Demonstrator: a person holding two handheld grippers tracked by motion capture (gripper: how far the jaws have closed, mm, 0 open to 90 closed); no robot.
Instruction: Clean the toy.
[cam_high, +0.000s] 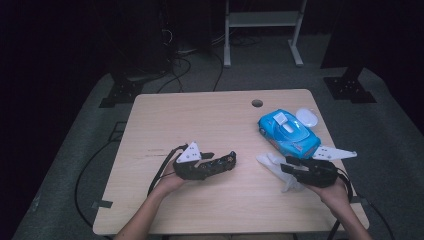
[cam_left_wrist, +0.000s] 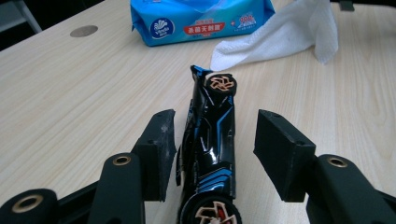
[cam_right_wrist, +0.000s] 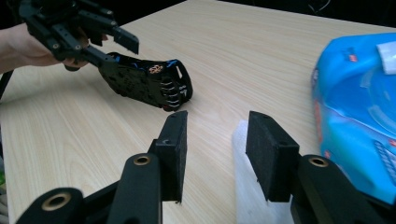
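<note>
Bare tabletop (cam_high: 200, 115) stretches beyond toy car (cam_high: 212, 165) between left tongs (cam_high: 220, 161).

The place looks like a lab or recording studio. A light wooden table with a round cable hole (cam_high: 150, 200) stands on grey floor carpet (cam_high: 395, 150) in a dark room, with black cables (cam_high: 180, 70), black stand feet (cam_high: 349, 85) and a white metal frame (cam_high: 262, 20) behind it.
</note>
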